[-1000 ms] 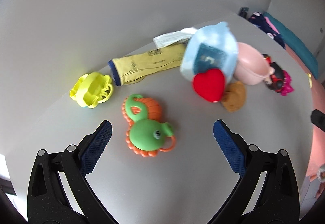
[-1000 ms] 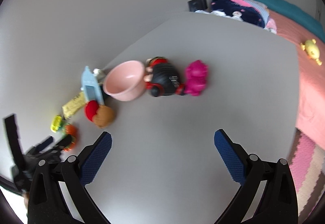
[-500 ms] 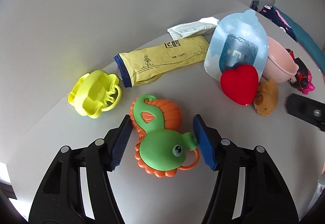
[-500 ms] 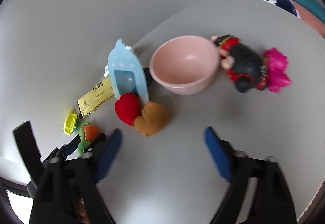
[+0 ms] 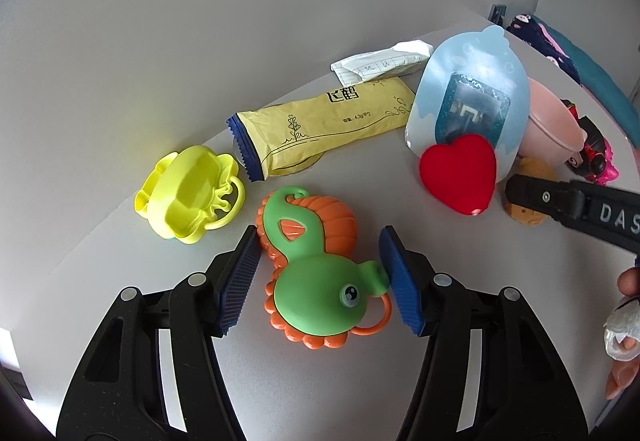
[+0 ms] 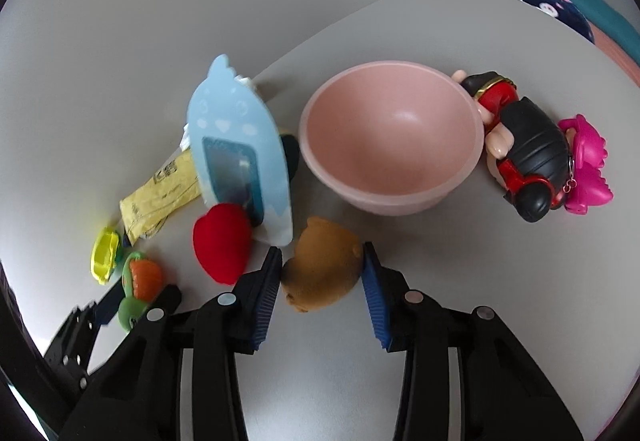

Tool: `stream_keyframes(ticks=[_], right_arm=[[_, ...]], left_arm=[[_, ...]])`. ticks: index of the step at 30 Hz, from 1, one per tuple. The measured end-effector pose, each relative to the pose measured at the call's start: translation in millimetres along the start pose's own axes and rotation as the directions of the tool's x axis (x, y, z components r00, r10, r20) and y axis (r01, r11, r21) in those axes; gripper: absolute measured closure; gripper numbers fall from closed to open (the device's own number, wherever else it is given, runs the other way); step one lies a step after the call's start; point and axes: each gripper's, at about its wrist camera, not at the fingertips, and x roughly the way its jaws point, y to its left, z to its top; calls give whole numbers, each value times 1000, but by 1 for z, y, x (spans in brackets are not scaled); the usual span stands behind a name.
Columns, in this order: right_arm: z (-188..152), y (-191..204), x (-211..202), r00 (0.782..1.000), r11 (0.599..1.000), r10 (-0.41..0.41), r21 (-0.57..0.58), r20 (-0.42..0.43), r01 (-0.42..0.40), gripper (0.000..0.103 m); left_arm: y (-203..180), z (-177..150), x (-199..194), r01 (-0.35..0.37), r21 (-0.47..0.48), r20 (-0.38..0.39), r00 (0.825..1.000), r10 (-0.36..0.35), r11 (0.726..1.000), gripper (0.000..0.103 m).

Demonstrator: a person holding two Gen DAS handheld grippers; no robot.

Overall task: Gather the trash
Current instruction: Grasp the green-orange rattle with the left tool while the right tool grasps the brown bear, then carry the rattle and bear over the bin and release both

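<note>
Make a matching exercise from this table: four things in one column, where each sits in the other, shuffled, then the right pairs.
Things:
1. green and orange rattle
2. brown plush toy
3. red heart
4. folded paper

Places:
A. against the front of the blue blister pack
B. between the left gripper jaws
C. behind the yellow wrapper, by the wall
D. between the right gripper jaws, in front of the pink bowl

Pairs: 1-B, 2-D, 3-A, 4-C
</note>
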Motion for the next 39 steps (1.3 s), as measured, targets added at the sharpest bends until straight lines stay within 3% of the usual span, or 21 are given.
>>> stream_keyframes(ticks=[8, 15, 24, 39], right_arm=[[-15, -11, -36, 998, 998, 64, -3, 30, -64, 61], [-36, -54, -73, 994, 995, 90, 28, 66, -92, 61], [-49, -112, -119, 984, 989, 95, 95, 148, -110, 61], [-94, -250, -199, 968, 966, 6, 248, 250, -70, 61]], left_arm=[[-10, 5, -15, 46, 24, 26, 999, -46, 999, 43], [-43, 3, -34, 80, 75, 52, 995, -84, 994, 43], [-123, -7, -65, 135, 202, 71, 986, -152, 970, 43], [-276, -34, -92, 271, 383, 16, 954, -300, 883, 43]])
